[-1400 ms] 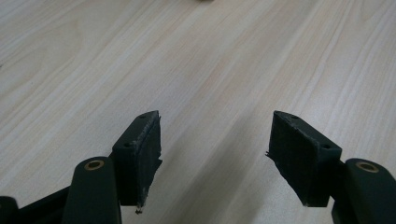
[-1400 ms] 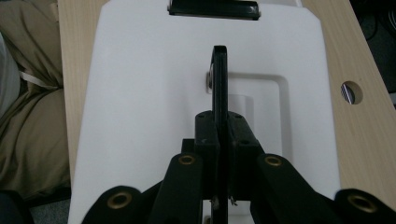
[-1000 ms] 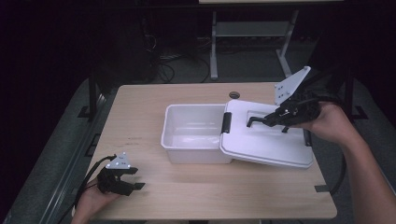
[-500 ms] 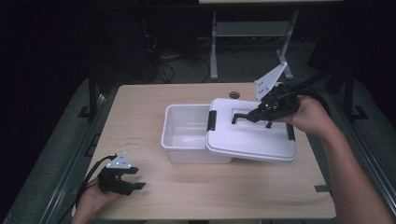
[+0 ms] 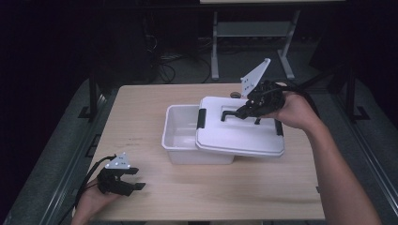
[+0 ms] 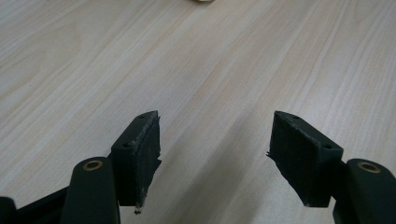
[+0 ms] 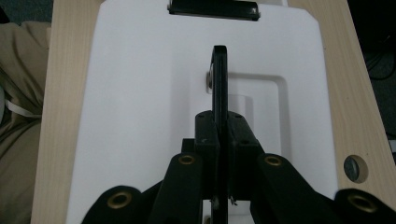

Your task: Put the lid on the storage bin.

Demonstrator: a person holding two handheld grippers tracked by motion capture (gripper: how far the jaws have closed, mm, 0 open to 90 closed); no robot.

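Note:
A white plastic bin [image 5: 180, 136] stands open at the table's middle. Its white lid [image 5: 239, 136] lies across the bin's right part and overhangs to the right, leaving the left part uncovered. My right gripper [image 5: 243, 112] is shut on the lid's black handle [image 5: 229, 113]. In the right gripper view the jaws clamp that thin handle [image 7: 219, 74] above the lid [image 7: 140, 102], whose black latch [image 7: 213, 8] is at the far end. My left gripper [image 5: 136, 182] rests at the table's near left corner, open, with bare wood [image 6: 210, 60] between its fingers [image 6: 140, 149].
A round cable hole [image 7: 351, 168] sits in the tabletop [image 5: 141, 112] just behind the lid. A metal stand [image 5: 215, 47] and cables lie on the dark floor beyond the table. Bare wood stretches left of and in front of the bin.
My right gripper has carried the lid leftward by its handle, from beside the bin to partly over it. The left gripper has stayed put.

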